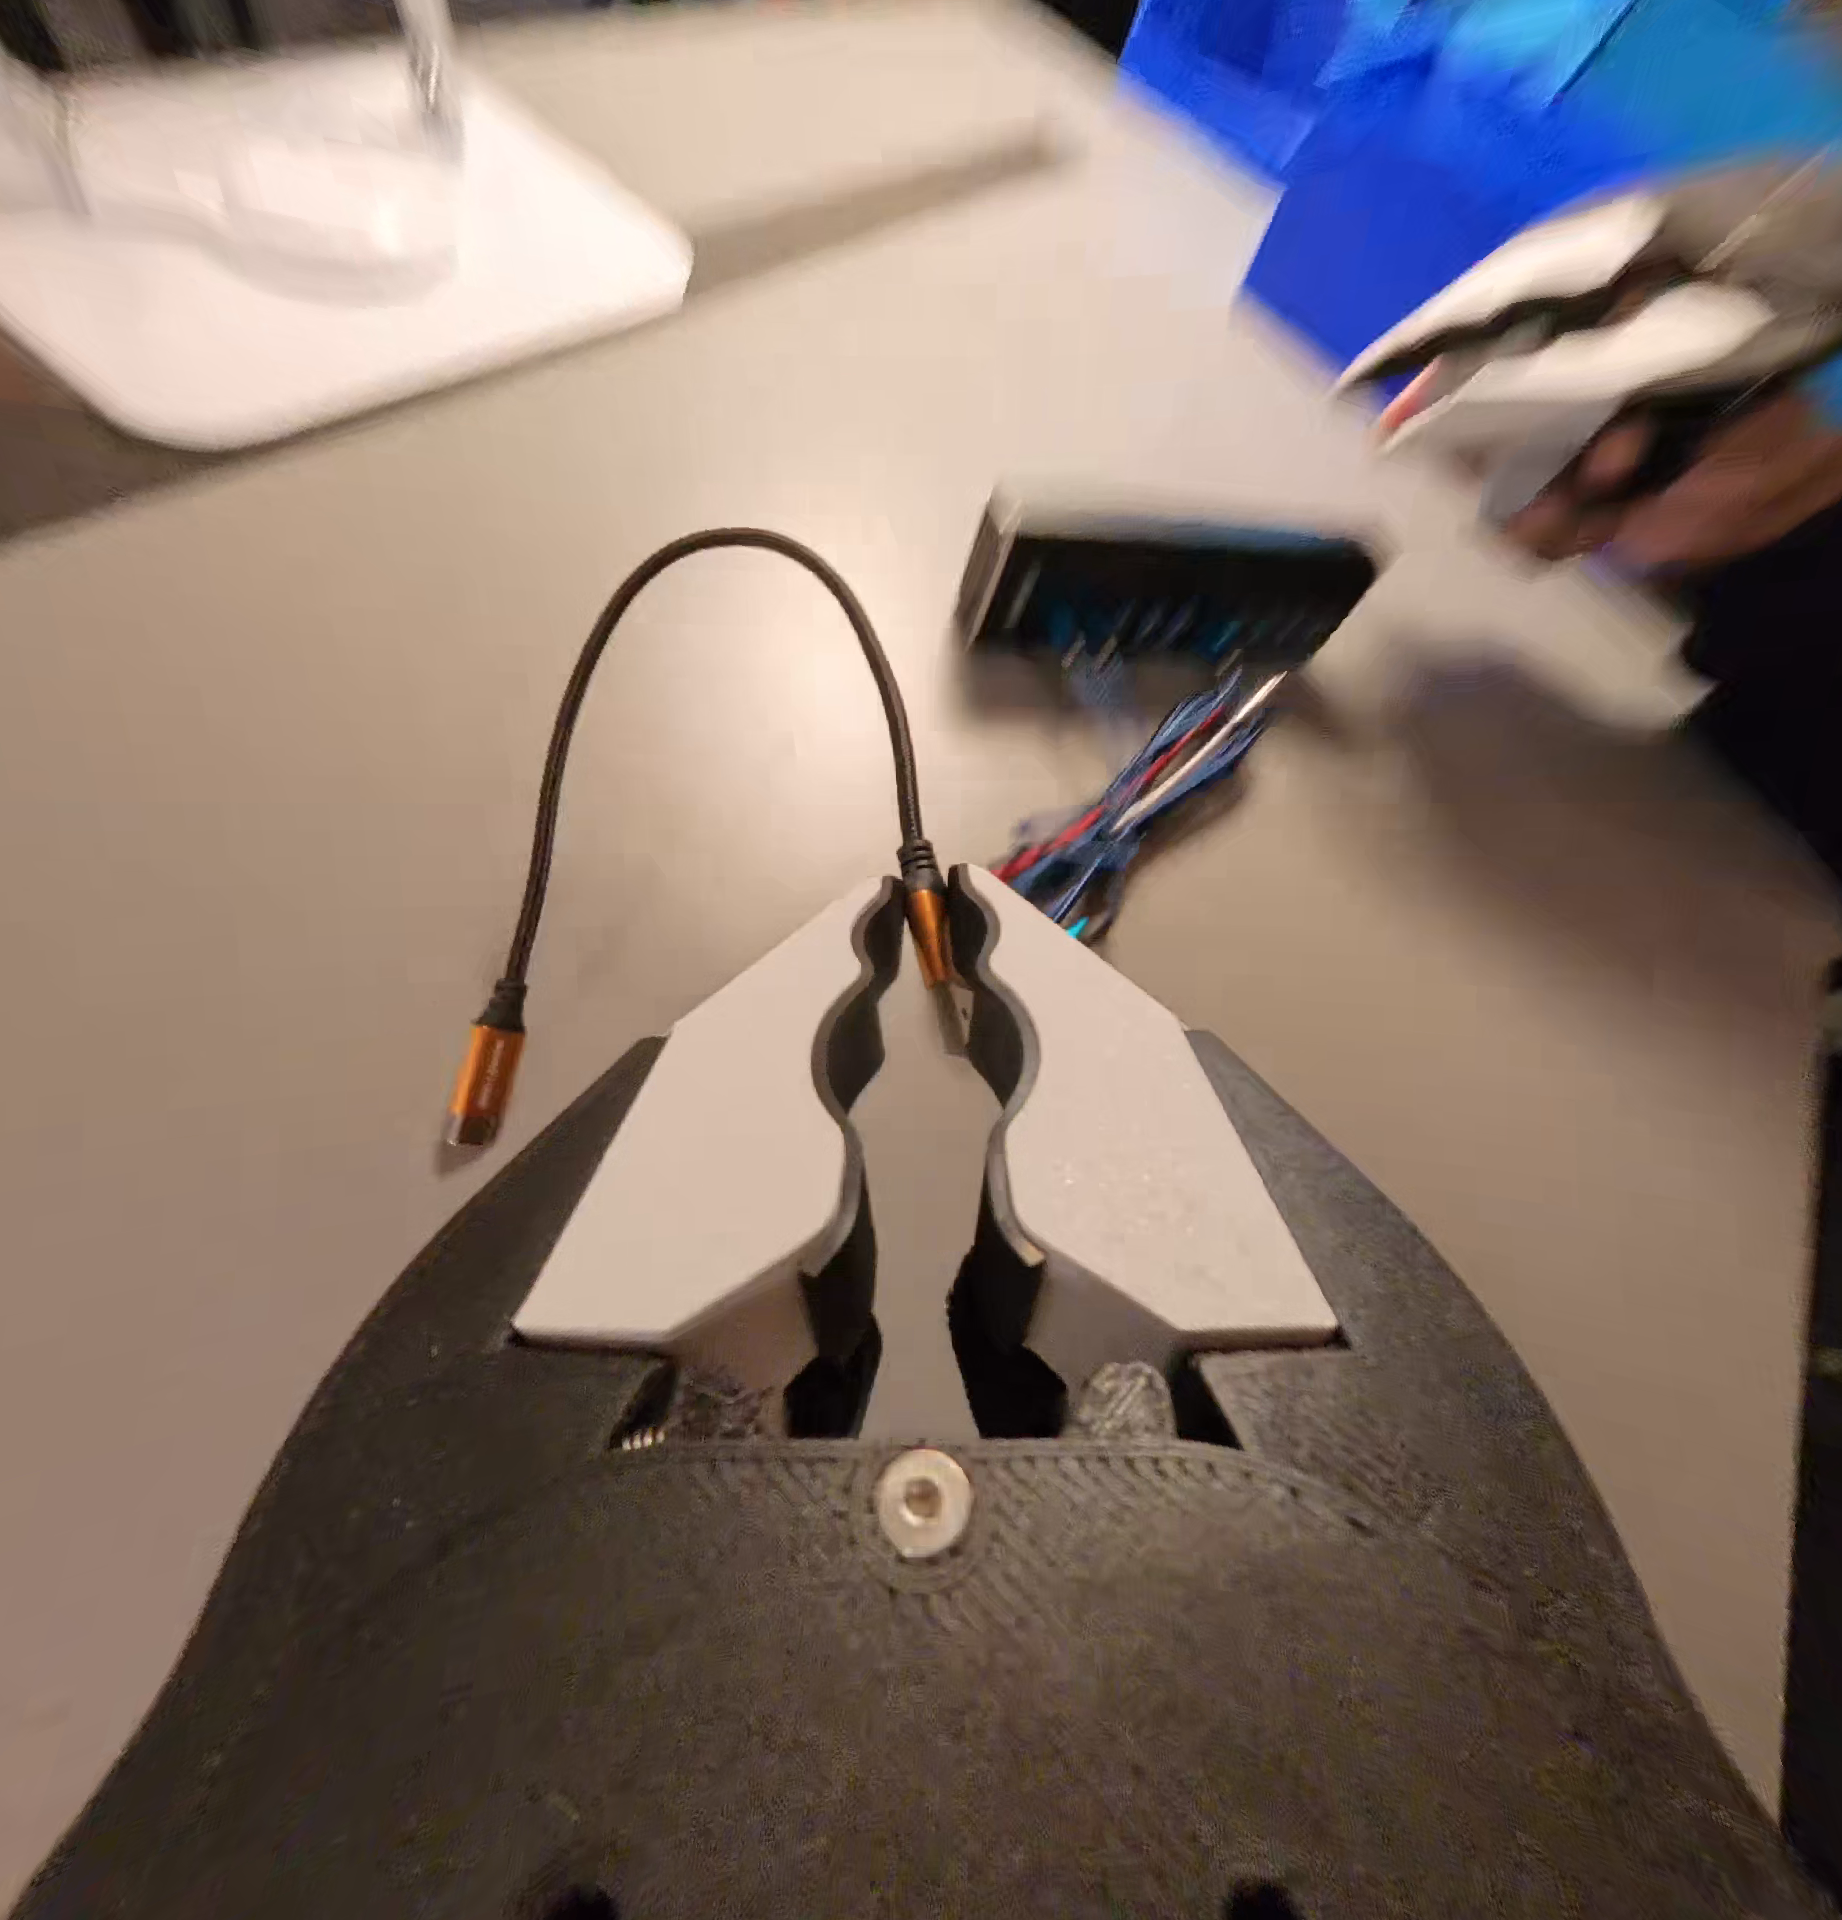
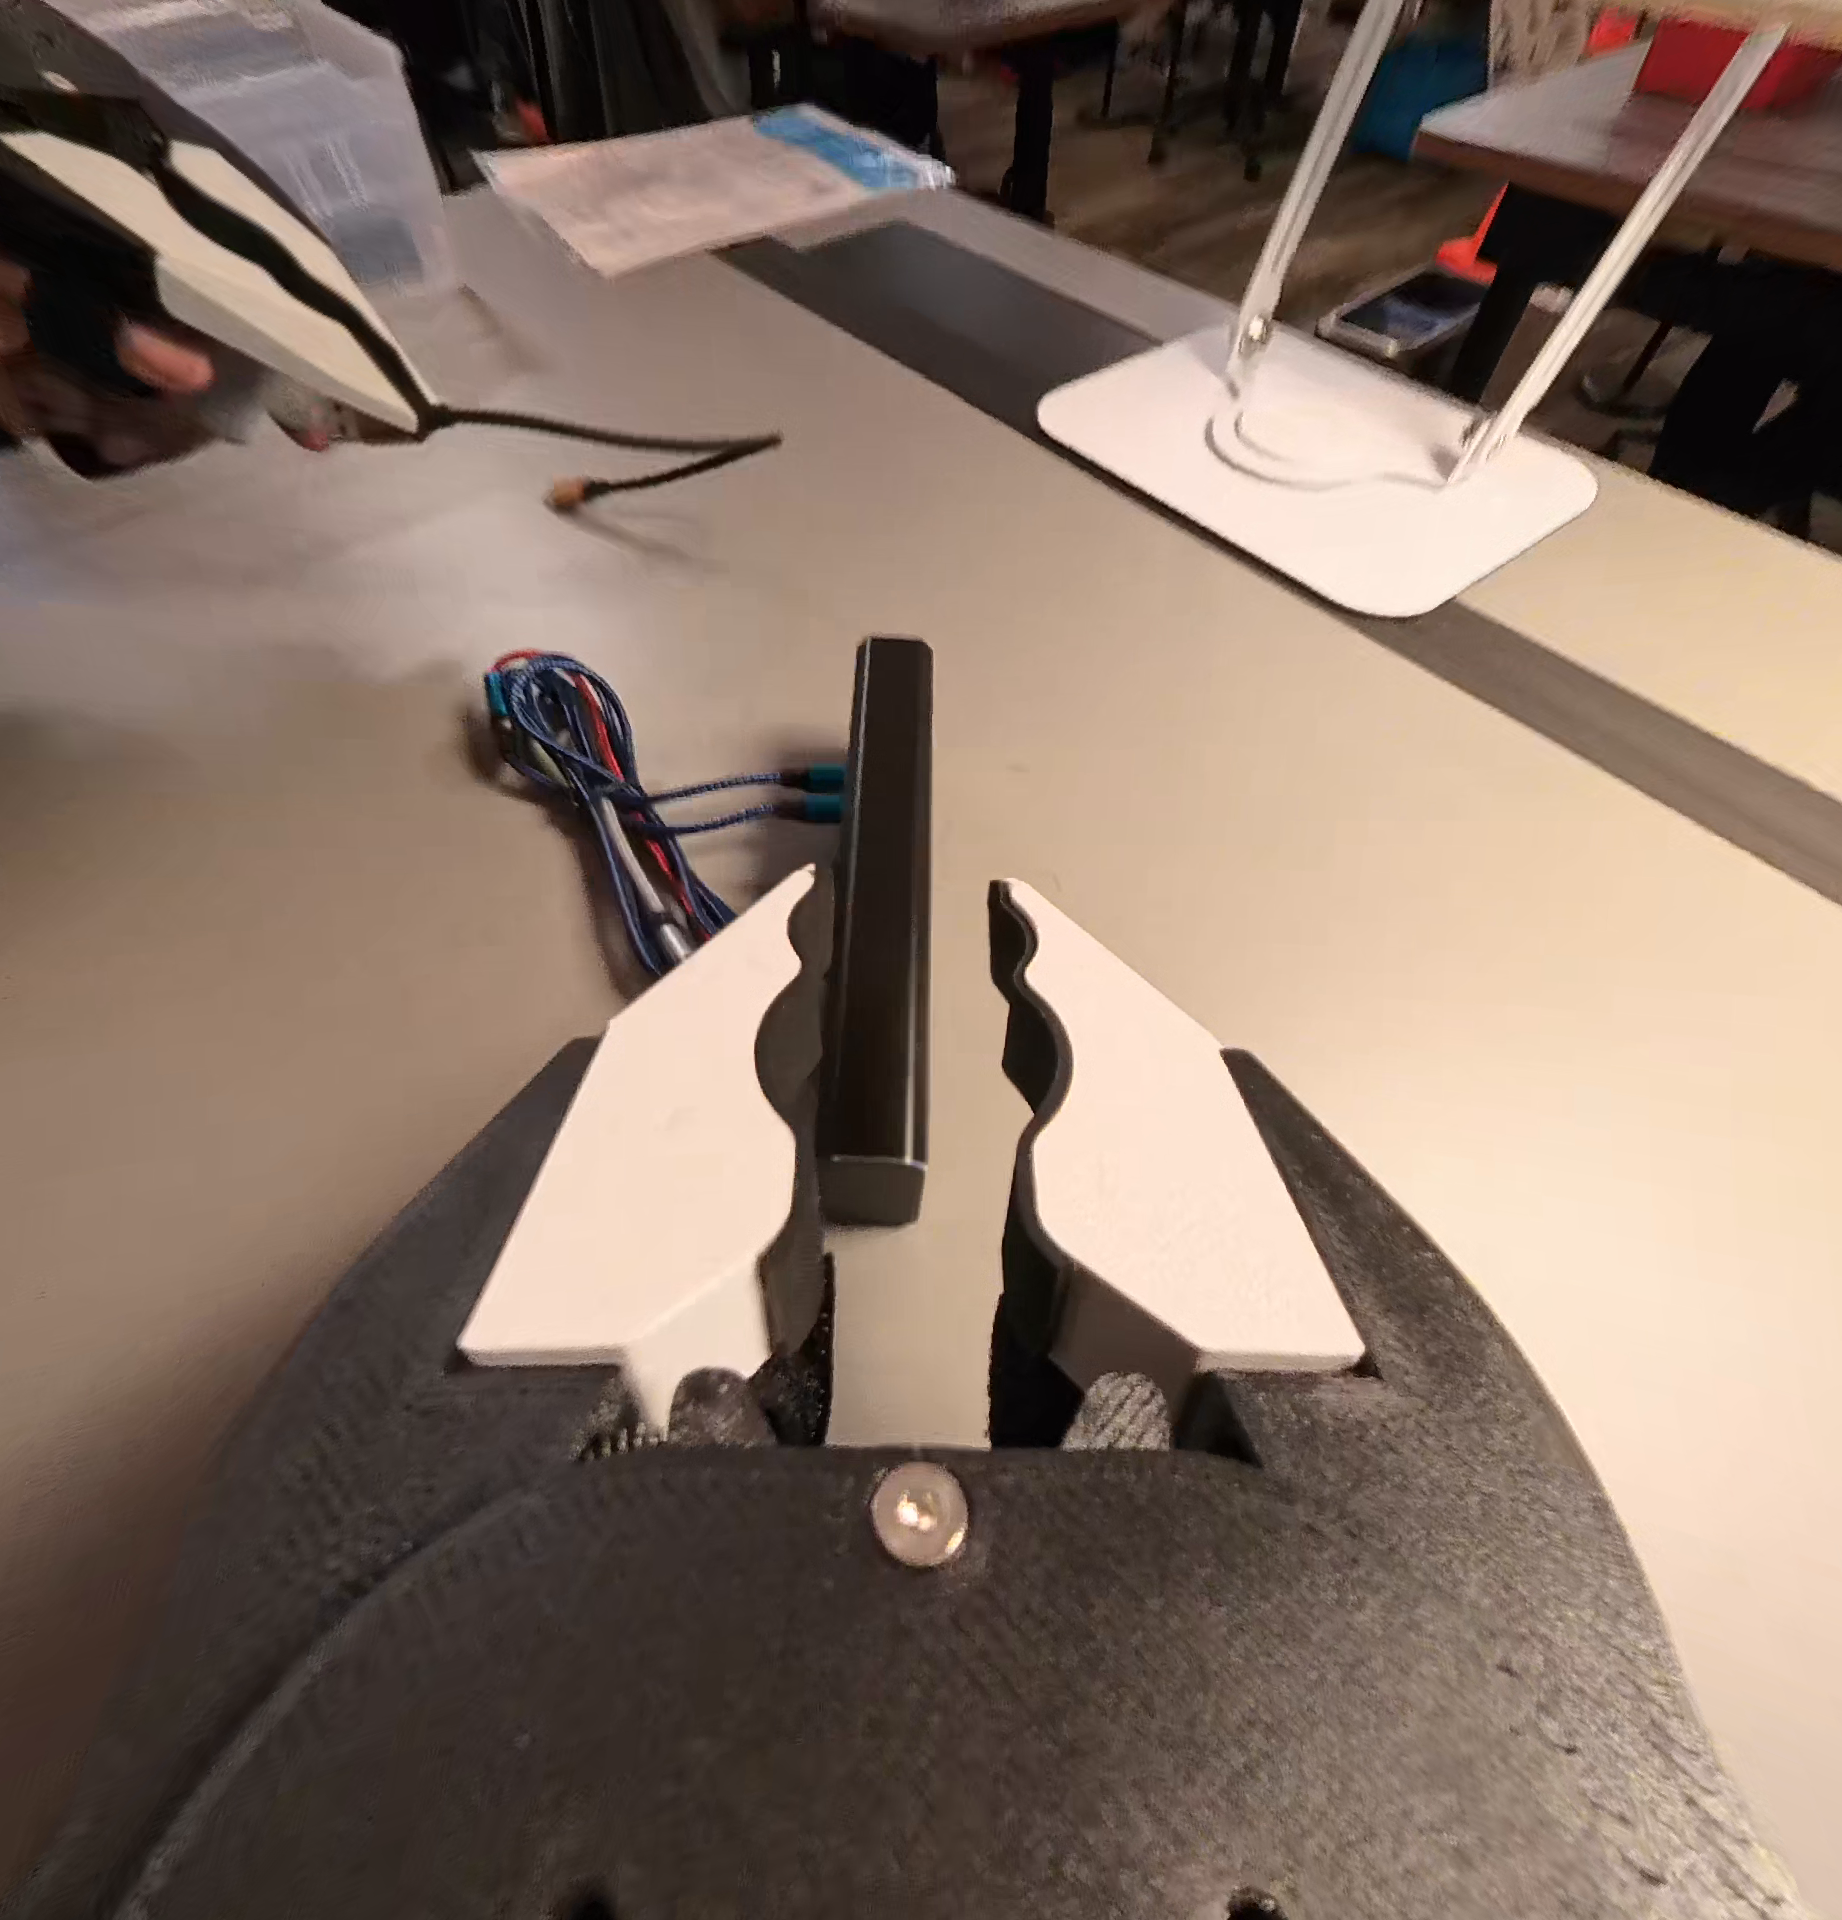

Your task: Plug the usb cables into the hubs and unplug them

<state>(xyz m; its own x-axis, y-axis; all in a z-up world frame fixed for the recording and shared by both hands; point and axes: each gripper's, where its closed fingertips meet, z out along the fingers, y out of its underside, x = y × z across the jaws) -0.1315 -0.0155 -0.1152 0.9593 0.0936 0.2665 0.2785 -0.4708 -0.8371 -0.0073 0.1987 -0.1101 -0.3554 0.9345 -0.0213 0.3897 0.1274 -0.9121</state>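
Left claw (image 1: 922, 883): clamped on one orange plug of the short black cable (image 1: 730, 561); other plug (image 1: 486, 1081) hanging free above the table (image 1: 273, 831).
Right claw (image 2: 901, 888): open, straddling the near end of the black hub (image 2: 881, 935), left fingertip right beside it (contact unclear).
Hub: lying flat on the table, two teal plugs (image 2: 823, 792) seated in its left side.
Clutter: bundle of blue, red and white cables (image 2: 584, 769) just left of the hub; white stand base (image 2: 1322, 478) well apart.

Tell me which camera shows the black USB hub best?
The right wrist view: the USB hub lies sharp and close between the open right hand-held gripper, two teal plugs in its side. The left wrist view shows it blurred, farther off.
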